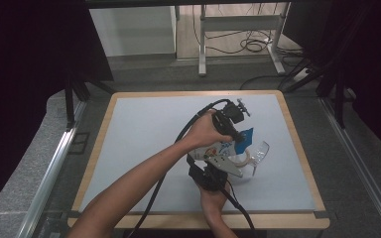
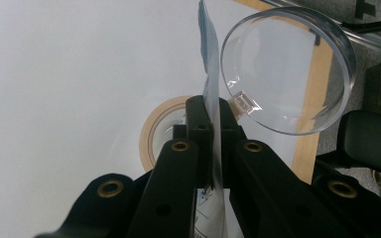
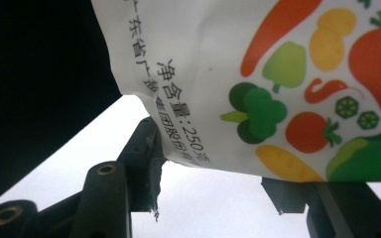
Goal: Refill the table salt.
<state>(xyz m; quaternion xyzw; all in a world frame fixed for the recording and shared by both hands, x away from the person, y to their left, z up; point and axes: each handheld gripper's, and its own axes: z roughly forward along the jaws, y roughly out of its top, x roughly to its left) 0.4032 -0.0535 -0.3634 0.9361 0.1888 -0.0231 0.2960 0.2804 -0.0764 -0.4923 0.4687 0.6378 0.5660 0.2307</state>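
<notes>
Mid-pour: left gripper (image 2: 213, 124) clamped on food pouch (image 3: 258, 84) edge, right gripper (image 3: 218, 163) half-open around it (pads' contact unclear); next, tipping toward clear cup (image 2: 287, 69).

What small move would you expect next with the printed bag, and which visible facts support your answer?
Probably the person tips the bag further toward the clear round container, or pulls its edge open. The left gripper is shut on the bag's thin edge, the right gripper has the bag between its jaws, and the container lies right beside them on the table, next to a roll of tape.
</notes>
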